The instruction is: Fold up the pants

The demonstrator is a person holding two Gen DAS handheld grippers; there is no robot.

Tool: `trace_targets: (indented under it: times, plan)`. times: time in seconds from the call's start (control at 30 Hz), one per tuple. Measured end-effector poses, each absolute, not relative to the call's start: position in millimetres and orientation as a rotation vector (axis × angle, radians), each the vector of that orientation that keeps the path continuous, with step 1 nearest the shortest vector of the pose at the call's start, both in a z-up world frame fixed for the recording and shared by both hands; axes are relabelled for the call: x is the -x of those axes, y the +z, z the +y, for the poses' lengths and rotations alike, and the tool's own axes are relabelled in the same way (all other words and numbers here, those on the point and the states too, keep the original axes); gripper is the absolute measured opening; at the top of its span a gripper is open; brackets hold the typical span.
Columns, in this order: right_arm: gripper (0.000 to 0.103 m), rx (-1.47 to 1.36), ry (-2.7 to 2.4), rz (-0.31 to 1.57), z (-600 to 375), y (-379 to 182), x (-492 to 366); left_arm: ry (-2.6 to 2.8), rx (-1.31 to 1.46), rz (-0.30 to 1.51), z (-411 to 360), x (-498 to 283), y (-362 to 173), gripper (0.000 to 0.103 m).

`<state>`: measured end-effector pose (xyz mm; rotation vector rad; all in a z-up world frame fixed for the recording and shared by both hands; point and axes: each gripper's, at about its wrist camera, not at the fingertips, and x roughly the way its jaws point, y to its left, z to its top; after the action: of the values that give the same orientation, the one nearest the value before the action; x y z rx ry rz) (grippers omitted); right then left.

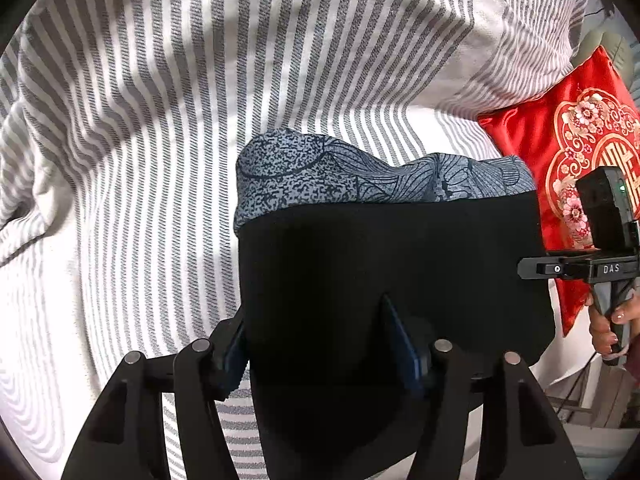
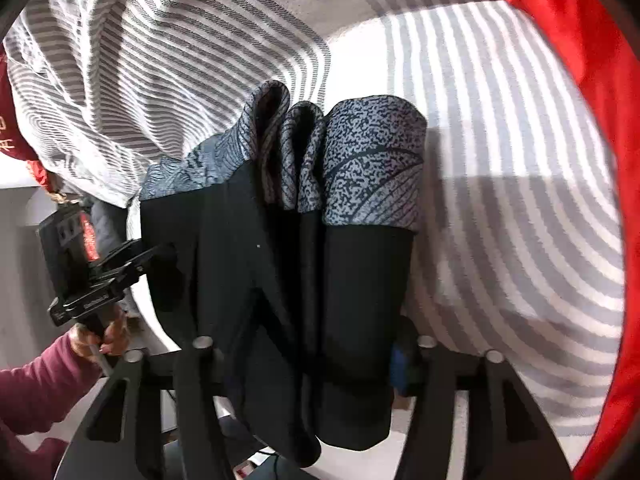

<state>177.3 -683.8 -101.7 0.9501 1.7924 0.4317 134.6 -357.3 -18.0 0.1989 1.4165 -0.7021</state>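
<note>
Left wrist view: we see the black pants (image 1: 380, 264), with a blue-grey patterned band, lying on the striped bedding (image 1: 140, 120) beside a red embroidered cushion (image 1: 580, 140). Fabric sits between the partly open fingers of our left gripper (image 1: 320, 344). Right wrist view: our right gripper (image 2: 312, 356) stands partly open around the folded layers; we cannot confirm pad pressure.
</note>
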Motion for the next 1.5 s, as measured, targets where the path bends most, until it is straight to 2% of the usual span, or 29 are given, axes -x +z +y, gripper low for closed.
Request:
trace_targets:
  times: [0.07,0.13,0.37,0.53,0.73,0.83,0.93,0.97,1.0,1.03,1.1,1.33,1.5]
  plan:
    - [0.076,-0.908,0.395,1.813,-684,-97,-180,-0.665,-0.226,1.4,-360,-134,-11,0.063]
    - [0.082,-0.864,0.335,1.816,-692,-88,-182,-0.616,-0.257,1.349,-353,-133,3,0.063]
    - [0.082,-0.699,0.06,1.77,-705,-36,-193,-0.538,-0.286,1.246,-347,-128,46,0.063]
    - [0.082,-0.433,-0.026,1.749,-669,-5,-201,-0.501,-0.393,1.255,-381,-115,34,0.063]
    - [0.082,-0.418,0.082,1.693,-639,-11,-207,-0.505,-0.442,1.233,-408,-116,12,0.063]
    - [0.082,-0.378,0.104,1.74,-627,-35,-206,-0.492,-0.501,1.232,-413,-121,-6,0.063]
    - [0.084,-0.448,0.065,1.789,-639,-68,-197,-0.486,-0.489,1.216,-409,-126,-17,0.079]
    - [0.089,-0.473,0.06,1.787,-642,-74,-196,-0.477,-0.506,1.191,-409,-126,-19,0.088]
    - [0.093,-0.461,0.052,1.779,-644,-76,-196,-0.47,-0.526,1.17,-409,-126,-21,0.092]
    - [0.103,-0.433,0.043,1.779,-644,-79,-195,-0.471,-0.53,1.162,-407,-125,-22,0.094]
    - [0.103,-0.495,0.046,1.779,-650,-85,-192,-0.461,-0.505,1.168,-403,-129,-24,0.101]
    - [0.103,-0.589,0.015,1.813,-662,-85,-188,-0.445,-0.395,1.272,-391,-141,-24,0.102]
    - [0.103,-0.553,-0.004,1.825,-666,-58,-188,-0.444,-0.376,1.3,-389,-134,-8,0.102]
